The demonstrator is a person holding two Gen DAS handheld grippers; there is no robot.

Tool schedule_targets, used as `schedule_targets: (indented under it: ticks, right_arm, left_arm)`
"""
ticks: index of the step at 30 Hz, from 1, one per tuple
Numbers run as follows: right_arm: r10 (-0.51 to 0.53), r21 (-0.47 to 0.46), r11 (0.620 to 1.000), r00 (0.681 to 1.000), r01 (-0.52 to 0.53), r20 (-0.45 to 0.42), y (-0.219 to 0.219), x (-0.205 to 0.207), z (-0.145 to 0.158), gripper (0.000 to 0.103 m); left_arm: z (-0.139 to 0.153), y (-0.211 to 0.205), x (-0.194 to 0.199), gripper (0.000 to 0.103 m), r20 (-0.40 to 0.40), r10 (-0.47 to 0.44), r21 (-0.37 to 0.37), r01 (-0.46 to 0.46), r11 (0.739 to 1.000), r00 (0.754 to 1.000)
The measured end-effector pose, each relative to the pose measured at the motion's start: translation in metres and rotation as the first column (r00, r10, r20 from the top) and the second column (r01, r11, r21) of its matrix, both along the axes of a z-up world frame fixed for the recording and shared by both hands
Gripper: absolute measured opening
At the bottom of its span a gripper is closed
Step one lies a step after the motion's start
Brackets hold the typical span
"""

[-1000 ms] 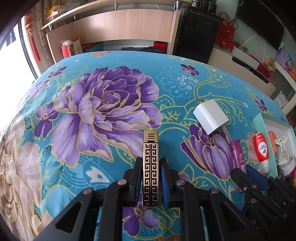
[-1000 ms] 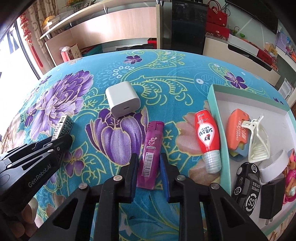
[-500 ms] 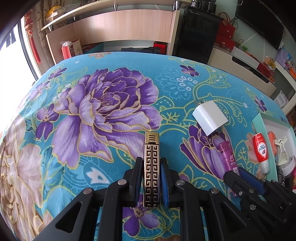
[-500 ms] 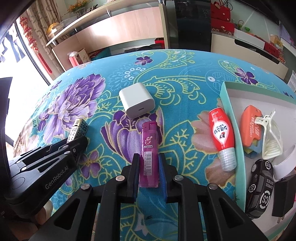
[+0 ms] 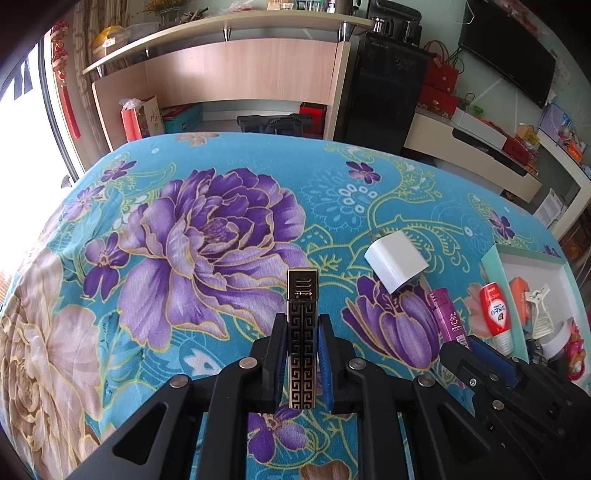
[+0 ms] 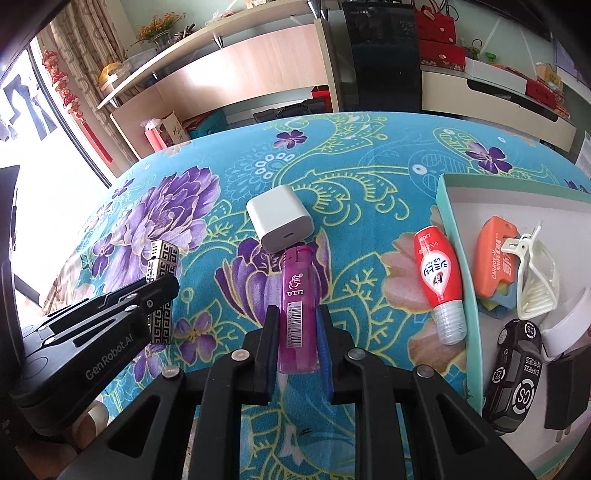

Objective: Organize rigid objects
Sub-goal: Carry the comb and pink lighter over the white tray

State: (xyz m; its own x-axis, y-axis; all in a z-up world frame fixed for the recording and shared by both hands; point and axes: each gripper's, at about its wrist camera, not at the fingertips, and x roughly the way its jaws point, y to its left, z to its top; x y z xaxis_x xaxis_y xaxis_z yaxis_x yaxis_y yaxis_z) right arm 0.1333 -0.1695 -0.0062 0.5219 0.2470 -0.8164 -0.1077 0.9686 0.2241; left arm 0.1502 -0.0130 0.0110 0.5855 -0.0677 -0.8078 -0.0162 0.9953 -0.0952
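Two lighters are pinched: left gripper (image 5: 302, 350) grasps the patterned lighter (image 5: 302, 314), right gripper (image 6: 297, 332) the purple lighter (image 6: 297, 306); either could slip onto the flowery cloth (image 5: 184, 240).

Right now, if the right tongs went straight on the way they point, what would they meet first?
Probably the white charger, just past the purple lighter the right tongs hold; depth is unclear.

A floral teal cloth (image 5: 229, 206) covers the table. Behind it stand a wooden shelf unit (image 5: 236, 77), a black cabinet (image 5: 388, 92) and a low white sideboard (image 5: 476, 155); a red tassel (image 5: 62, 74) hangs by the bright window, and yellow flowers (image 6: 157, 27) top the shelf
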Motion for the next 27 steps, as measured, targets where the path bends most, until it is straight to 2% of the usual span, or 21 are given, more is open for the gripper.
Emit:
schedule_targets:
  ticks: [7,15,22,27]
  right_arm:
    - [-0.048,0.013,0.999,0.998,0.047,0.048,-0.013,-0.005,0.016,0.02]
    - [-0.141,0.019,0.99,0.983,0.14,0.117,-0.048,-0.013,0.039,0.02]
    - [-0.269,0.02,0.963,0.952,0.269,0.144,-0.099,-0.022,0.049,0.02]
    - [-0.355,0.018,0.934,0.923,0.356,0.15,-0.133,-0.032,0.053,0.02]
  left_arm:
    - [0.023,-0.007,-0.004,0.017,0.06,-0.024,-0.027,0.026,0.999,0.998]
    - [0.045,-0.038,-0.01,0.017,0.121,-0.104,-0.047,0.11,0.993,0.987]
    - [0.055,-0.081,-0.014,0.017,0.142,-0.207,-0.042,0.215,0.976,0.968]
    - [0.056,-0.117,-0.019,0.017,0.144,-0.296,-0.036,0.304,0.952,0.944]
